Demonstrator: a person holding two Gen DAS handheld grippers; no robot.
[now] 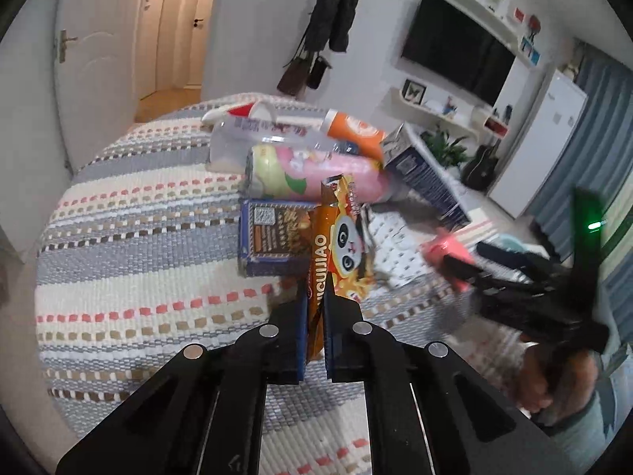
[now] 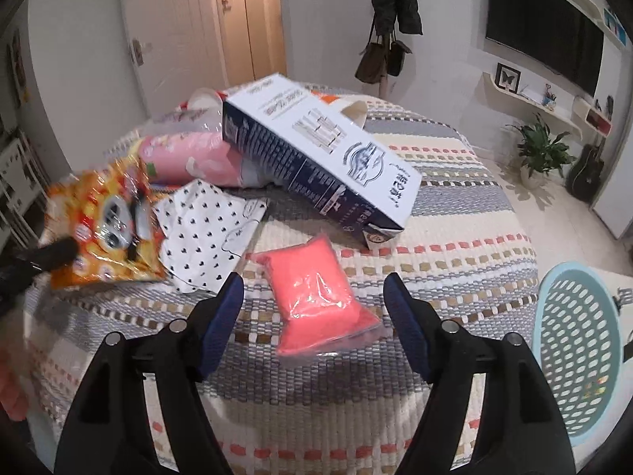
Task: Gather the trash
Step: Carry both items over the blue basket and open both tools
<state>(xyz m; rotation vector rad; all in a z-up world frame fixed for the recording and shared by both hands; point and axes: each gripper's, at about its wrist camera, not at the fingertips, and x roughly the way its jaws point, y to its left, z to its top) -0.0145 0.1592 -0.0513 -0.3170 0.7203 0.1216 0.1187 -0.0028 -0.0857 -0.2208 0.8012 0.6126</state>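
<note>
Pinching panda snack packet (image 1: 340,245), left gripper (image 1: 315,308) fingers clamped; right gripper (image 2: 312,297) fingers wide, straddling pink pouch (image 2: 316,297).

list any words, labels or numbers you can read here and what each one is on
"UICUIJIAO", first letters hidden by the left gripper: orange panda snack wrapper.
White and blue carton: script and Chinese print, too blurred to read.
Blue and brown packet: QR code and print, too small.
Orange-capped bottle: nothing legible.

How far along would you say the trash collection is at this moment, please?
Early on. The blue basket looks nearly empty. The left gripper holds the orange panda wrapper; the right gripper is open above the pink packet. The carton and pink bottle remain.
</note>
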